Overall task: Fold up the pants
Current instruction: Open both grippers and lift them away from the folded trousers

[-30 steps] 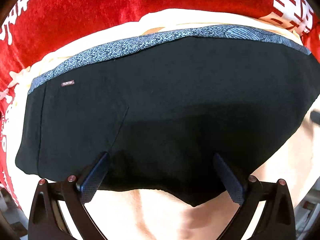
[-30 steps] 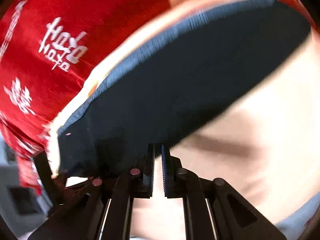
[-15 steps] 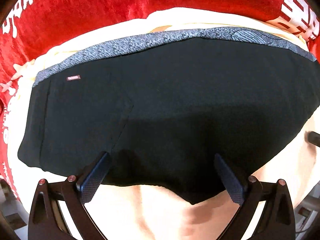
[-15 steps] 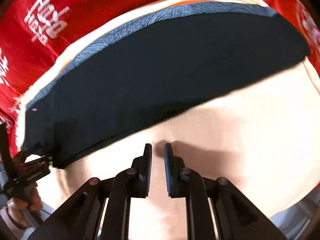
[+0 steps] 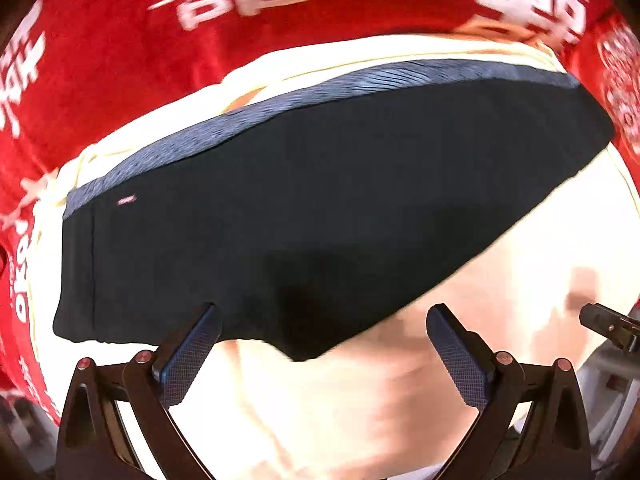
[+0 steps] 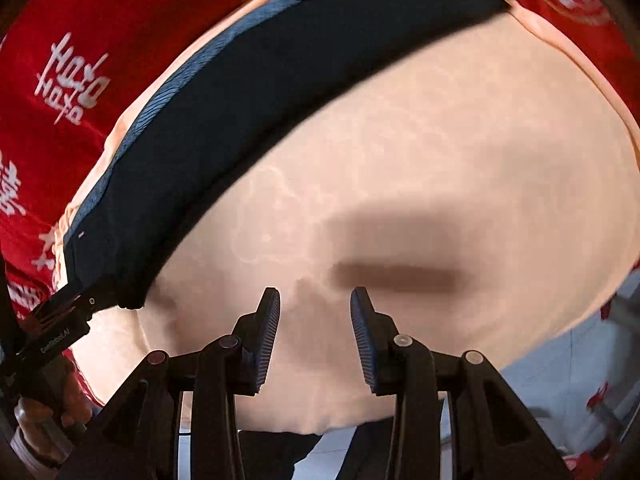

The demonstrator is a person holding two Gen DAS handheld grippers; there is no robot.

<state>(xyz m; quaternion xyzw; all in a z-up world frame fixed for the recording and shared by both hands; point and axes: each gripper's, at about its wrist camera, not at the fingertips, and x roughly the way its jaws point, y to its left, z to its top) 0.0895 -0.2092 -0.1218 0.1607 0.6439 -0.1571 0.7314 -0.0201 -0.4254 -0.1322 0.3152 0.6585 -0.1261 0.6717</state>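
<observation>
Red cloth (image 5: pixel 120 80), white lettering: borders the work surface on the far side and left, unchanged.

Cream cover (image 6: pixel 440 160): far more of it lies bare before your right gripper than a second ago.

Black pants (image 5: pixel 300 200), folded, blue-grey waistband (image 5: pixel 320 92) along the far edge: they lie flat on the cream cover; in the right wrist view they now sit up and to the left, well clear of that tool.

Left gripper (image 5: pixel 320 344): wide open, empty, as before; the pants' near edge has slid from between its pads (image 5: pixel 192 348) toward the left one.

Right gripper (image 6: pixel 314 332): nearly closed a second ago, its jaws have just been opening; now partly apart over bare cover, nothing between them.
</observation>
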